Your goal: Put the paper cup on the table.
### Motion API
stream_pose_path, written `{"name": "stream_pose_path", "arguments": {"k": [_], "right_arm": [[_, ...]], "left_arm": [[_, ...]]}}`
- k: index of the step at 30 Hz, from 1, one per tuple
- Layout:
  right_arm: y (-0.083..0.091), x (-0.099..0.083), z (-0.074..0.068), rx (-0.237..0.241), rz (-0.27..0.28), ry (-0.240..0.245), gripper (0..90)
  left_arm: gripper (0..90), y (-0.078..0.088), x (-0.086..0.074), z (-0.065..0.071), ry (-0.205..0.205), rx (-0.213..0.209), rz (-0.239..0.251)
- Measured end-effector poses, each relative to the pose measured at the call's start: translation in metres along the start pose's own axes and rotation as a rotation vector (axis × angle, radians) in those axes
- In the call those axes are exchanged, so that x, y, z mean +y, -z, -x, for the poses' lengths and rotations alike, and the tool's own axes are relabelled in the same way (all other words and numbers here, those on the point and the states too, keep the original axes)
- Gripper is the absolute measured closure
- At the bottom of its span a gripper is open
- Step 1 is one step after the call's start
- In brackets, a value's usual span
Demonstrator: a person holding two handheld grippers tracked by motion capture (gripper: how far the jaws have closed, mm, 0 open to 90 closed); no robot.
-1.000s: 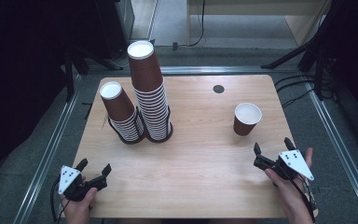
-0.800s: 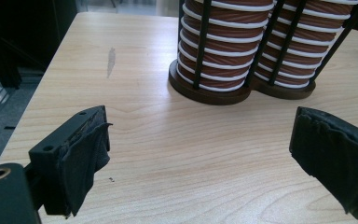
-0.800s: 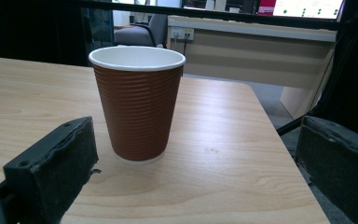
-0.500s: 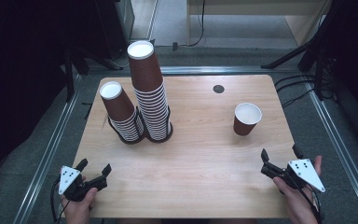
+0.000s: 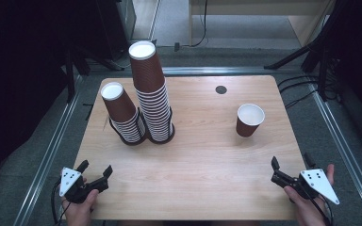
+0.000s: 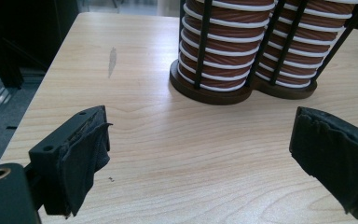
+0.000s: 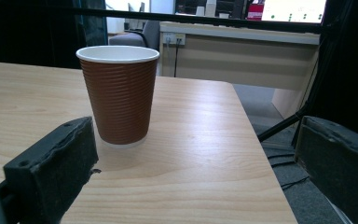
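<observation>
Sitting upright at right of centre in the high view: single brown paper cup (image 5: 250, 120), white inside, well apart from both tools. Standing just ahead of the right gripper (image 5: 291, 166) in its own view, over the left jaw, not between the jaws, not touching either.

Resting at lower right of the high view – right gripper, jaws spread wide, gripping nothing, held by a hand (image 5: 311, 207) at the near table edge. Resting at lower left – left gripper (image 5: 94, 168), jaws likewise wide apart, holding nothing.

Standing at upper left of the high view: two stacks of ribbed brown cups, tall stack (image 5: 150, 92) and short stack (image 5: 121, 113), side by side in a black wire holder (image 5: 143, 137). Showing at the top of the left gripper view: holder base and black uprights, well ahead of the jaws.

Lying underneath: light wood table (image 5: 193, 174), small dark round disc (image 5: 221, 89) near the far edge. Running along both sides – metal rails (image 5: 52, 150) on grey floor, cables at upper right.

Staying bare between grippers and cups: wide stretch of tabletop. Falling away close beside the right gripper: right table edge.
</observation>
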State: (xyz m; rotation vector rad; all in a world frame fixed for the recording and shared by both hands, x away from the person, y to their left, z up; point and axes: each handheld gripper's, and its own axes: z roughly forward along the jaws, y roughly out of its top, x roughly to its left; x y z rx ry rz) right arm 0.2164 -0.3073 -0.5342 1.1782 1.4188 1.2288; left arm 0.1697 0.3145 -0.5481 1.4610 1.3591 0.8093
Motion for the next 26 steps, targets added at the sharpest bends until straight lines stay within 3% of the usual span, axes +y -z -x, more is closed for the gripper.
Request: {"name": "stream_pose_path", "arguments": {"k": [14, 26], "right_arm": [[0.018, -0.006, 0.013, -0.013, -0.002, -0.012, 0.0], [0.018, -0.007, 0.013, -0.012, 0.001, -0.013, 0.0]], "left_arm": [[5.0, 0.0, 0.0, 0.0, -0.002, 0.003, -0.001], [5.0, 0.0, 0.0, 0.0, 0.0, 0.003, 0.0]]}}
